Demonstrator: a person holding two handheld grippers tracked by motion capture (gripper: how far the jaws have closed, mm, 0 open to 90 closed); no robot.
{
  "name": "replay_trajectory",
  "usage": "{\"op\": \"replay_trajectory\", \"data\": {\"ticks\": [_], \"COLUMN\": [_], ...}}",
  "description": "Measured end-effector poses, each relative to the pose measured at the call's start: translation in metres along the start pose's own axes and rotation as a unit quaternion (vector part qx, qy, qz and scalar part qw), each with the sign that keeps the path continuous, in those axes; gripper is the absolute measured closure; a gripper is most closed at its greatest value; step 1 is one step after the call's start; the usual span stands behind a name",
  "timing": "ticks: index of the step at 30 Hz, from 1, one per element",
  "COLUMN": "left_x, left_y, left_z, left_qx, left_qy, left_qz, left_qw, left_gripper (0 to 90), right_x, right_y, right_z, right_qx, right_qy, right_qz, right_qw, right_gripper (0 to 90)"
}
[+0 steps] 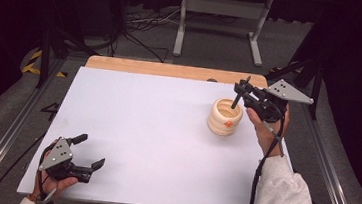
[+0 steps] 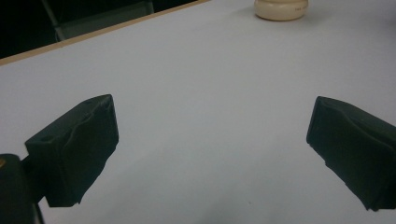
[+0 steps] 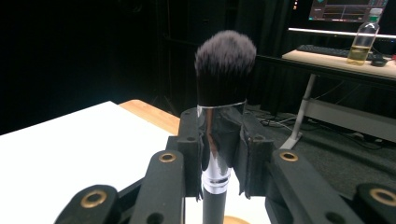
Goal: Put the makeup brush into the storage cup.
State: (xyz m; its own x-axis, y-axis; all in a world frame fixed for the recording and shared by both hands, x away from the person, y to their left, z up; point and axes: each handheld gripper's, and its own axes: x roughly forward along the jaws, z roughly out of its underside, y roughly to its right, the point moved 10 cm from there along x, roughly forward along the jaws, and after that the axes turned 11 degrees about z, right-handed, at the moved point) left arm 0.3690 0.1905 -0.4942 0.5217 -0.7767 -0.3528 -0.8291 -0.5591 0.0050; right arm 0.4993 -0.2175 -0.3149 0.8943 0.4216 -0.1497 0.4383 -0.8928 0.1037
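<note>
My right gripper [image 1: 245,92] is shut on a makeup brush [image 1: 238,98] at the right of the white table [image 1: 141,128]. In the right gripper view the pads [image 3: 189,149] clamp the brush's silver ferrule, with the dark bristles [image 3: 225,60] standing above my right gripper [image 3: 219,144]. The brush's black handle slants down to the mouth of a cream ribbed holder [image 1: 224,117], which has a small orange mark on its side. My left gripper [image 1: 93,150] rests open at the table's near left corner, nothing between its fingers [image 2: 74,149]. Its view catches the holder [image 2: 281,9] far off.
A wooden strip [image 1: 172,70] edges the table's far side. Beyond it are a white desk frame [image 1: 222,15] and cables on the floor. A desk with a bottle [image 3: 364,35] and a keyboard stands off in the dark room.
</note>
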Motion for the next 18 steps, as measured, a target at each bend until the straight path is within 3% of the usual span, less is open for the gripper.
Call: {"op": "replay_trajectory", "data": {"ticks": [7, 18], "left_x": [0.0, 0.001], "left_y": [0.001, 0.002], "left_z": [0.0, -0.001], "left_qx": [0.0, -0.001], "left_qy": [0.0, 0.002], "left_qz": [0.002, 0.005], "left_qw": [1.0, 1.0], "left_gripper": [3.2, 3.3], "right_x": [0.007, 0.017], "right_y": [0.01, 0.012], "right_z": [0.0, 0.001], "right_qx": [0.003, -0.001], "right_qy": [-0.003, -0.013], "right_qz": [0.01, 0.018], "right_qw": [0.9999, 0.9998], "right_gripper": [74.6, 74.6]}}
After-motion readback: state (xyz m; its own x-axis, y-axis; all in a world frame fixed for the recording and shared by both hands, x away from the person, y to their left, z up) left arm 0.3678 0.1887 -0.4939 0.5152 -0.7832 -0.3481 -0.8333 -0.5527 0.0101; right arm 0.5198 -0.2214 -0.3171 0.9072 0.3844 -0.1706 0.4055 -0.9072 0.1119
